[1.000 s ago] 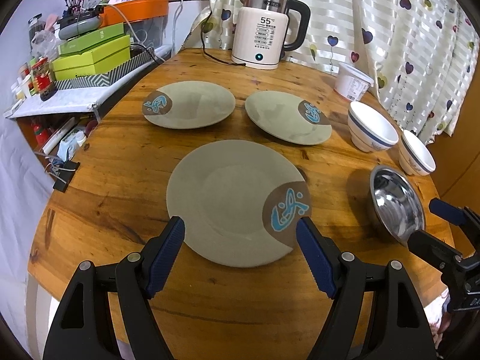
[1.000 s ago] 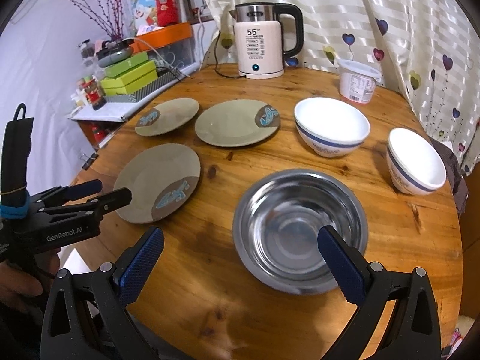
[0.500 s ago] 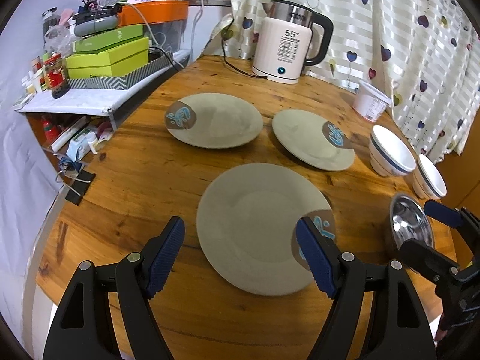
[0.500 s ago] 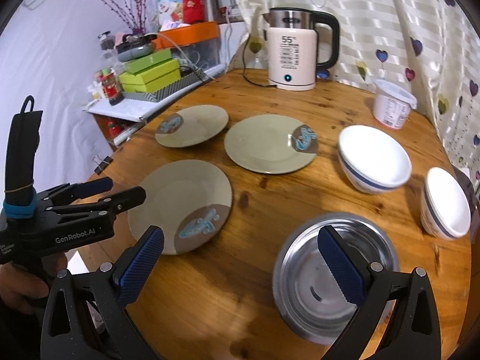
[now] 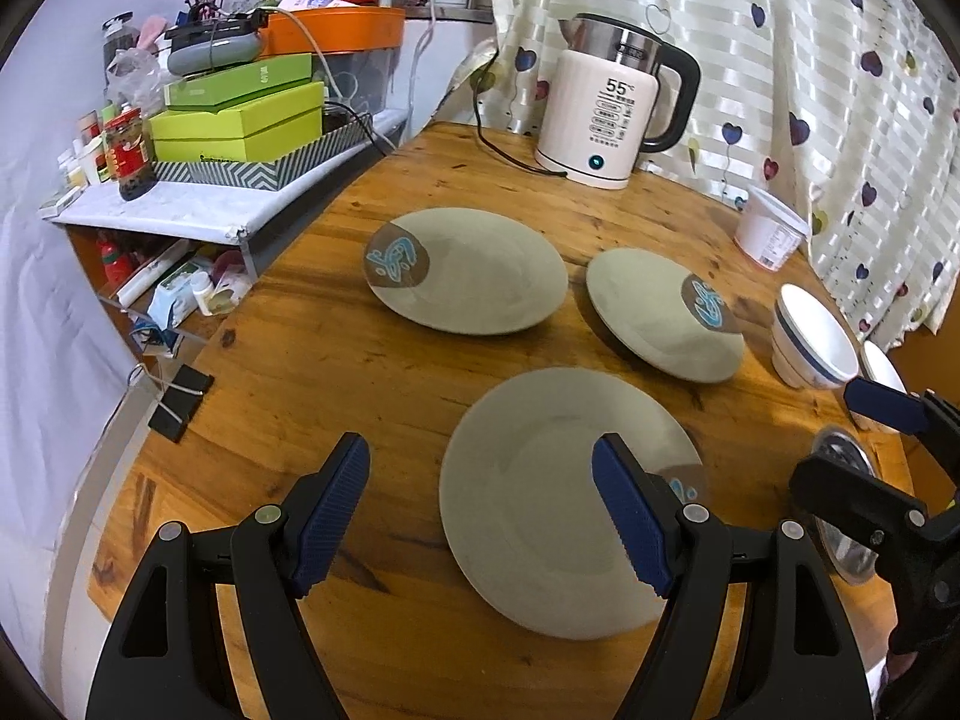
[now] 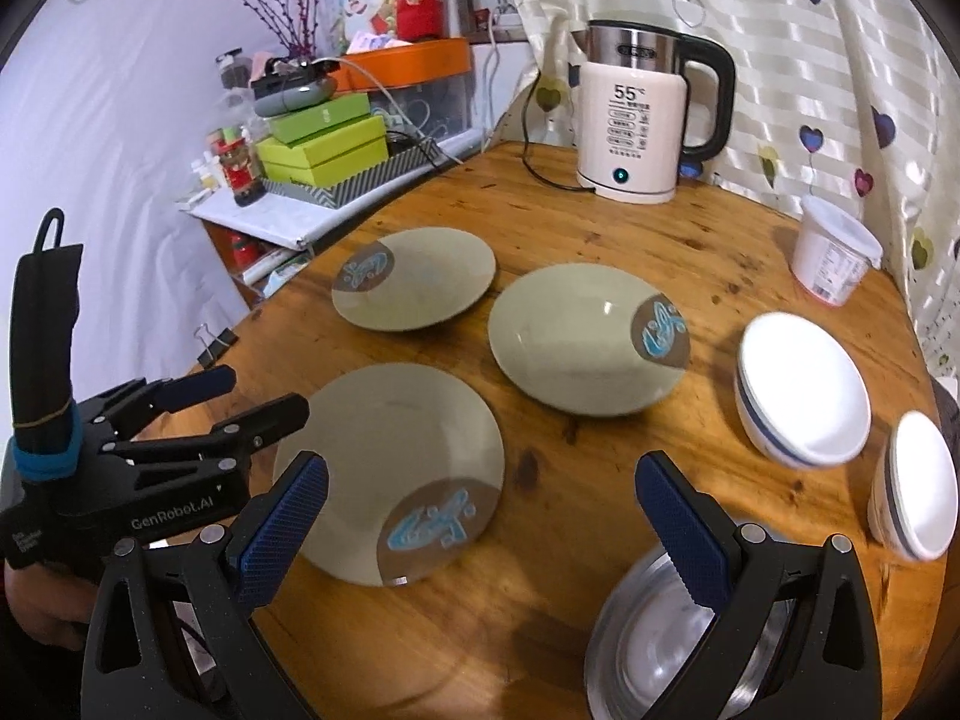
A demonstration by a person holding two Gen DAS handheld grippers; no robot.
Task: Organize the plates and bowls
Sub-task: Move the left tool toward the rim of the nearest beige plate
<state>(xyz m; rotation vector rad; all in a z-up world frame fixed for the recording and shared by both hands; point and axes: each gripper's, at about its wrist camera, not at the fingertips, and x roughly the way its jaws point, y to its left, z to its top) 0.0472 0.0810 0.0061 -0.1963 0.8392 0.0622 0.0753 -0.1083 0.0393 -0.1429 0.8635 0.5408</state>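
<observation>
Three grey-green plates with brown fish patches lie on the round wooden table: a near plate, a far-left plate and a far-right plate. Two white bowls with blue rims and a steel bowl sit to the right. My left gripper is open and empty above the near plate's left edge. My right gripper is open and empty, between the near plate and the steel bowl.
A white electric kettle with its cord stands at the table's back. A white lidded tub stands at the back right. A cluttered side shelf with green boxes is at the left. Heart-patterned curtains hang behind.
Both grippers have shifted left and pulled back, so the plates and bowls slid right in each view. Both stay open and empty. Nothing on the table moved.
</observation>
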